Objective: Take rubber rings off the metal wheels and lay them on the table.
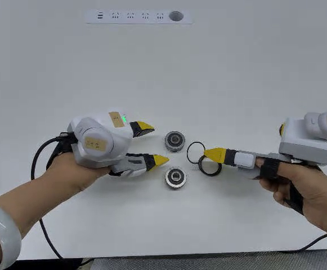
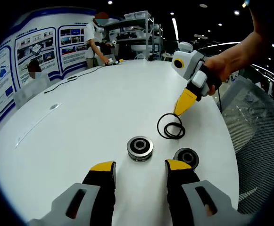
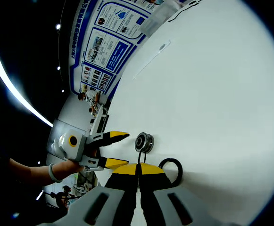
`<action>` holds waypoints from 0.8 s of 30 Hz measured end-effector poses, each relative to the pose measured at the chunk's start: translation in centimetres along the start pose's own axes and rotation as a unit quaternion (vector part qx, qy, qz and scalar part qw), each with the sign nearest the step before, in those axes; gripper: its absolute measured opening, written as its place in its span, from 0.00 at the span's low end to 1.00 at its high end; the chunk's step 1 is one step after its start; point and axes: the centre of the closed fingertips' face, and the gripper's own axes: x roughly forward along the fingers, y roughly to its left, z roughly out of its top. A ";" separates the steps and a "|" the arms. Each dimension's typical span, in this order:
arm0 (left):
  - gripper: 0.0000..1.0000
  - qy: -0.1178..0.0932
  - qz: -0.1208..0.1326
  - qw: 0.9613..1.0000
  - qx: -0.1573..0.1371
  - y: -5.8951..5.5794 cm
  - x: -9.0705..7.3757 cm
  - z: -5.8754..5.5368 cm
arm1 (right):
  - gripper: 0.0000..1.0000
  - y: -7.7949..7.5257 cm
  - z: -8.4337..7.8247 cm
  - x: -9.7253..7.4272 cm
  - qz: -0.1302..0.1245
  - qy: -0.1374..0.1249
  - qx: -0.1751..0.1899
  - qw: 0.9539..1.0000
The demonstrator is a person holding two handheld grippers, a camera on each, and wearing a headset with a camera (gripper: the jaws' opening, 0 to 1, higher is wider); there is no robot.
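Lying overlapped beside both wheels (image 1: 175,141) are two black rings (image 1: 210,166); left gripper (image 1: 156,145) gapes, right gripper (image 1: 209,153) is closed.

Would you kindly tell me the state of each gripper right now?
Left gripper: open, holding nothing.
Right gripper: shut, its tip beside the loose rubber rings.

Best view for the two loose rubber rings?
Head view: both rubber rings lie flat, outlines separable, beside the right gripper. Left gripper view shows them overlapping, foreshortened. Right gripper view: its own jaws hide part.
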 end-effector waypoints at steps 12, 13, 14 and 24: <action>0.44 0.000 0.000 1.000 -0.007 -0.5 -0.3 -0.2 | 0.02 -1.9 -1.3 -1.4 -0.015 -0.018 0.046 0.999; 0.45 0.001 0.000 1.000 -0.006 -0.5 -0.3 -0.2 | 0.02 -2.1 -1.4 -1.4 -0.019 -0.017 0.047 0.999; 0.45 0.000 0.000 1.000 -0.006 -0.6 -0.3 -0.2 | 0.02 -2.3 -1.5 -1.4 -0.022 -0.016 0.047 0.999; 0.47 -0.011 -0.001 1.000 -0.016 -0.7 -1.0 0.0 | 0.02 -3.2 -1.6 -1.6 -0.051 -0.010 0.012 0.999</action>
